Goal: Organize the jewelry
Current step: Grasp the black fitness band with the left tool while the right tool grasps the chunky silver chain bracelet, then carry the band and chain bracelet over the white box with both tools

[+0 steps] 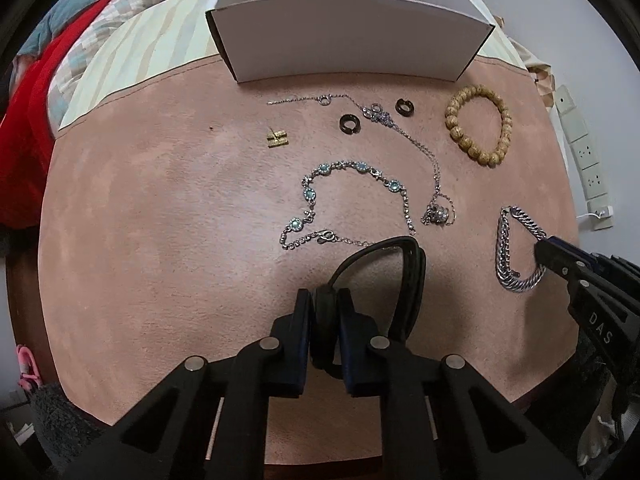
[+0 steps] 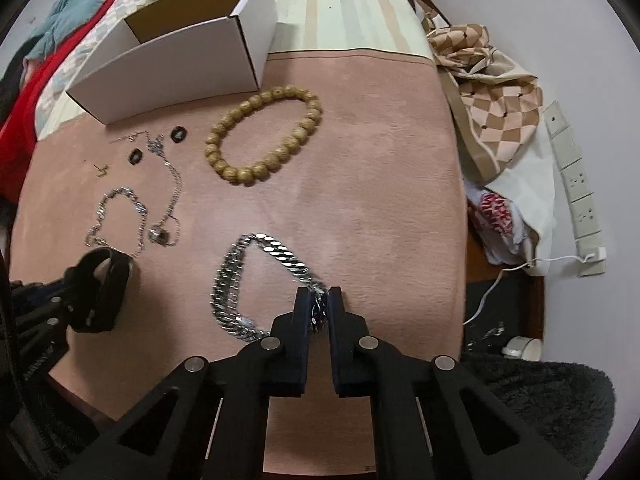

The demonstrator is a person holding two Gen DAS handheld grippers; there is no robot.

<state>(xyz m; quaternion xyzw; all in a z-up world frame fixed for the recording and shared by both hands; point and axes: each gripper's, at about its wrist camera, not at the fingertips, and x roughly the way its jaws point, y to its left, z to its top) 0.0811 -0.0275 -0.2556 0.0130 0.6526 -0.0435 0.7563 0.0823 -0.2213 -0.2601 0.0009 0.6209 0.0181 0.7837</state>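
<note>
My left gripper point(image 1: 324, 300) is shut on a black leather bracelet point(image 1: 412, 276), held just above the pink mat; it also shows in the right wrist view point(image 2: 108, 292). My right gripper point(image 2: 319, 294) is shut on a heavy silver chain bracelet point(image 2: 232, 280), which lies on the mat and also shows in the left wrist view point(image 1: 508, 252). A wooden bead bracelet point(image 2: 260, 136), a blue-stone bracelet point(image 1: 348, 200), a thin silver necklace point(image 1: 404, 132), two black rings point(image 1: 349, 123) and a gold earring point(image 1: 277, 138) lie on the mat. An open white box point(image 1: 344, 48) stands at the far edge.
The pink mat point(image 1: 160, 220) covers a table. Striped cloth point(image 2: 352, 16) lies behind the box. A checked fabric bag point(image 2: 488, 100) and a wall power strip point(image 2: 576, 184) are to the right. Red and blue bedding point(image 1: 36, 92) is to the left.
</note>
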